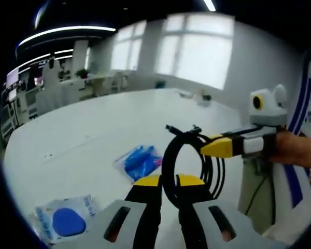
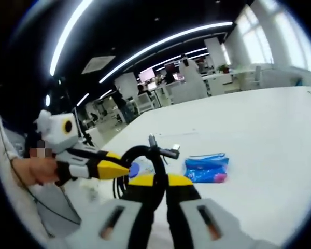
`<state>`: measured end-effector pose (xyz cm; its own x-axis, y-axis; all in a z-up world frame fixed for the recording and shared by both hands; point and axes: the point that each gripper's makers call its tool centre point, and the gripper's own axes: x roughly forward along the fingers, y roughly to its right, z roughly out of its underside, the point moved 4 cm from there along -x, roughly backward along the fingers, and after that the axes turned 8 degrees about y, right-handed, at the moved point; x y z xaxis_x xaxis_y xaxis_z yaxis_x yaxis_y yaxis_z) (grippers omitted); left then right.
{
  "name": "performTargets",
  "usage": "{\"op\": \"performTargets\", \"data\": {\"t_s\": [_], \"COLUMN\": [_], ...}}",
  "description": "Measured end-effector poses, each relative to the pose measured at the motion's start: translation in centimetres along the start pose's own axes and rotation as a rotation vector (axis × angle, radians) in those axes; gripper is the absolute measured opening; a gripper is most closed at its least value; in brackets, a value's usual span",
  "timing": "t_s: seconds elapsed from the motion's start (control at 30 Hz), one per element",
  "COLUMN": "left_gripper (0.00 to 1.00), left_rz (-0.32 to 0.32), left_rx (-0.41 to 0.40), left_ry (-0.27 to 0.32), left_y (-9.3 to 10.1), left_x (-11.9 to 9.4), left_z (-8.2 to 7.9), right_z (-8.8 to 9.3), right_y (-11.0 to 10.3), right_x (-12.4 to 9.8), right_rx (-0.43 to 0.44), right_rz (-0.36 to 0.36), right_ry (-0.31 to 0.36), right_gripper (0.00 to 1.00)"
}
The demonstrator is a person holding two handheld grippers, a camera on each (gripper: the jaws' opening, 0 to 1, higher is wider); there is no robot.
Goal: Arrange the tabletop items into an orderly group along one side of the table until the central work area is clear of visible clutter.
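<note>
Left gripper (image 1: pixel 168 182) jaws closed on a black coiled cable (image 1: pixel 189 166), loop standing above the white table (image 1: pixel 93 129). Right gripper (image 1: pixel 210 148) enters from the right, tips at the coil, held by a hand (image 1: pixel 295 149). Blue packet (image 1: pixel 140 162) mid-table; white pouch with blue oval (image 1: pixel 65 220) lower left.
</note>
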<state>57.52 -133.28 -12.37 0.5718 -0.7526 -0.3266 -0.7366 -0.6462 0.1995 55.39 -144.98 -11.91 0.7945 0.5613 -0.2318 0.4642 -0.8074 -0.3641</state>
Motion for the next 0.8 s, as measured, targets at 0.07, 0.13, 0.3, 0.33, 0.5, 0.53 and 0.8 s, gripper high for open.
{"op": "performTargets", "data": {"t_s": [0.07,0.13,0.3,0.33,0.5,0.53,0.8], "left_gripper": [0.06,0.06,0.06,0.06,0.06,0.06,0.06], "left_rz": [0.005,0.013,0.029,0.031,0.036,0.036,0.024], "left_rx": [-0.002,-0.005,-0.017,-0.020,-0.030,-0.032,-0.064], "left_ry": [-0.003,-0.006,-0.017,-0.020,-0.039,-0.045,-0.091], "left_y": [0.3,0.6,1.1,1.1,1.1,1.0,-0.1], "left_x": [0.5,1.0,2.3,2.6,3.8,4.1,5.9], "left_z": [0.1,0.3,0.8,1.0,1.8,2.0,3.8], "right_z": [0.1,0.3,0.7,0.9,1.7,1.9,3.7], "right_y": [0.5,1.0,2.5,2.7,3.9,4.1,6.5], "right_x": [-0.2,-0.5,-0.9,-0.9,-0.7,-0.6,0.6], "right_rx": [0.003,0.008,0.017,0.020,0.031,0.034,0.059], "right_rz": [0.007,0.015,0.035,0.038,0.054,0.058,0.080], "right_ry": [-0.002,-0.005,-0.016,-0.019,-0.040,-0.046,-0.087], "right_gripper": [0.03,0.03,0.03,0.03,0.03,0.03,0.04]}}
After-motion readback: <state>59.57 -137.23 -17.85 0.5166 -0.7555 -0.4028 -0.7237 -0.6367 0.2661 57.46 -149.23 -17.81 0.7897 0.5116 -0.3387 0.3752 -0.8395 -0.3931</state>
